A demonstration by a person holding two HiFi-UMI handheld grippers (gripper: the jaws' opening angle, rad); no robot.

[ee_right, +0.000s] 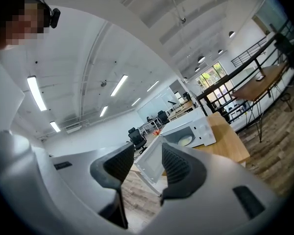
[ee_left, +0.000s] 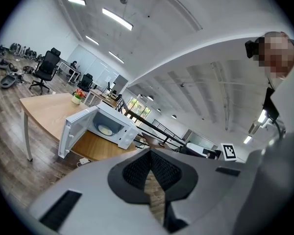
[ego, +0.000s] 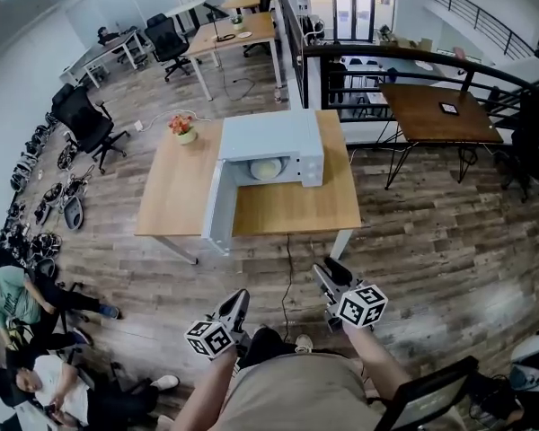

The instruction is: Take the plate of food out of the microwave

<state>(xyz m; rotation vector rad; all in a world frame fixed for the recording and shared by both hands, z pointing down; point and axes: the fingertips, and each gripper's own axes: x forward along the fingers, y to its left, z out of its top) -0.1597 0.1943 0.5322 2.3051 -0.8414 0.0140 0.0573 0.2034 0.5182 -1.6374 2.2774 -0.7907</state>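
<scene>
Fingers of the left gripper are pressing together with nothing between them; fingers of the right gripper are standing apart, empty. Both grippers are hovering close to the person's body, well apart from the counter. Plate of food is sitting inside the microwave, its door swung open.

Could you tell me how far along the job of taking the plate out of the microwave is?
Done: the microwave door stands open. In hand: nothing; the left hand-held gripper is shut and empty, the right hand-held gripper open and empty, both short of the table. Left: reach in, grip the plate of food, which sits inside, and bring it out.
</scene>
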